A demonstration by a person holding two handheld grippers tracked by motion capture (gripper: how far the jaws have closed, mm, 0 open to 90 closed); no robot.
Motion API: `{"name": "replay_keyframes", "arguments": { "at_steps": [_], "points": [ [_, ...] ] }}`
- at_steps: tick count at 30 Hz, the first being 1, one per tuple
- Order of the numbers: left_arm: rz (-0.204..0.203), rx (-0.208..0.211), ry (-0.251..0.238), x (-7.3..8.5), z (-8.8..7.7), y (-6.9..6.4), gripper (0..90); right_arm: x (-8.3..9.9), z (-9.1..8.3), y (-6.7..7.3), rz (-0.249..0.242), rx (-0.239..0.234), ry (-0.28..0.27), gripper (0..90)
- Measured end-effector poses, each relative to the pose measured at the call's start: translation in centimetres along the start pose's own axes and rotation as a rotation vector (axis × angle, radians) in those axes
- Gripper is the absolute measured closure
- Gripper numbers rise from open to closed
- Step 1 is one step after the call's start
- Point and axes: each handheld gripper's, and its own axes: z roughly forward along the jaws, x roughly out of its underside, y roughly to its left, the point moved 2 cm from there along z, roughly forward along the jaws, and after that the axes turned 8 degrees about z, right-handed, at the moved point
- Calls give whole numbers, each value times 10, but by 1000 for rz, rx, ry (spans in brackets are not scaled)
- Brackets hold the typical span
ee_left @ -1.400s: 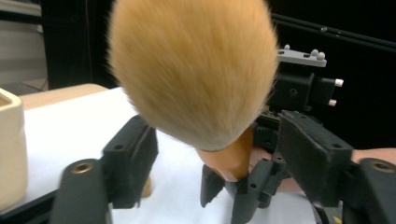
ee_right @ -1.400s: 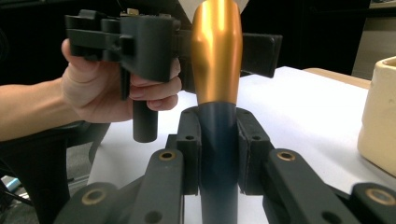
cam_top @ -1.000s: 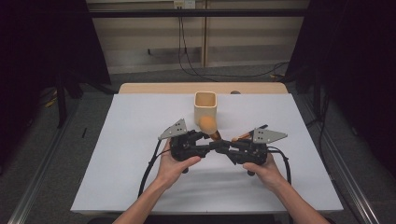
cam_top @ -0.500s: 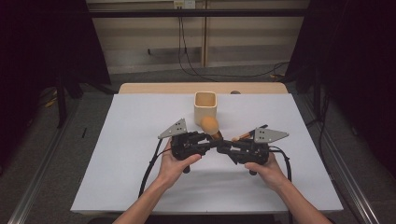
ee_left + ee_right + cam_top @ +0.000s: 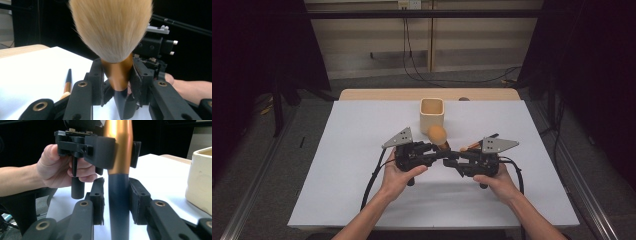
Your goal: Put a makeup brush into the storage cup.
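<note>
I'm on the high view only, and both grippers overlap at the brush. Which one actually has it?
Observer: The left gripper. Its jaws are clamped on the copper collar of the brush, just below the bristles.
Operator: And the right one, has it let go?
Observer: The right gripper jaws have just been opening. They flank the brush's dark handle, and there is a visible gap beside one pad.

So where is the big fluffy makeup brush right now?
In the high view the makeup brush stands upright mid-table, just in front of the cream cup, its copper ferrule clamped by the left gripper, with the right gripper around its dark handle.
</note>
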Motion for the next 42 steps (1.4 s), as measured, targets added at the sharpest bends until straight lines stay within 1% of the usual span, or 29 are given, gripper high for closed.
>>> {"name": "replay_keyframes", "arguments": {
  "at_steps": [3, 6, 9, 11, 13, 16, 17, 18, 19, 21, 23, 27, 32, 34, 35, 36, 37, 38, 39, 40, 42],
  "points": [
    [8, -4, 2, 0, 0, 0, 661, 0, 1, 0, 7, 2, 17, 538],
    [9, -15, 8, 0, -1, 1, 661, 1, 2, 0, 10, 25, 45, 425],
    [10, -22, 21, 0, -1, 1, 661, 2, 2, -2, 41, 54, 74, 295],
    [14, -24, 28, 0, -2, 1, 661, 2, 2, -3, 54, 71, 93, 253],
    [12, -29, 33, 0, -2, 2, 661, 3, 2, -3, 57, 74, 100, 213],
    [14, -34, 34, -1, -4, 3, 661, 2, 2, -1, 46, 79, 109, 136],
    [5, -39, 31, -1, -4, 3, 661, 1, 2, -1, 46, 91, 102, 91],
    [12, -41, 30, -2, -5, 4, 661, 0, 2, -1, 46, 113, 98, 39],
    [16, -44, 37, -2, -6, 4, 661, 0, 1, -1, 47, 127, 93, 32],
    [16, -51, 35, -2, -8, 5, 661, -1, -1, -2, 56, 135, 82, 28],
    [17, -57, 41, -3, -10, 6, 661, -1, -3, -3, 60, 159, 79, 17],
    [20, -61, 42, -3, -11, 7, 661, -2, -4, -4, 63, 163, 72, 19],
    [28, -71, 66, -3, -13, 7, 661, -1, -4, -3, 54, 162, 72, 19],
    [25, -76, 69, -3, -15, 8, 661, 0, -7, -3, 51, 162, 58, 20],
    [31, -79, 73, -4, -16, 8, 661, 0, -8, -3, 50, 172, 57, 20],
    [34, -84, 76, -4, -17, 9, 661, 0, -9, -2, 49, 191, 57, 26],
    [34, -83, 74, -4, -18, 9, 661, 1, -11, -2, 38, 214, 50, 28],
    [29, -80, 77, -5, -19, 10, 661, 2, -12, -2, 31, 224, 40, 25],
    [32, -85, 85, -5, -20, 11, 661, 3, -14, -2, 26, 235, 34, 24],
    [38, -90, 89, -5, -21, 12, 661, 4, -16, -1, 28, 241, 36, 24],
    [35, -97, 96, -6, -23, 14, 661, 5, -20, -1, 32, 247, 29, 24]
  ]
}}
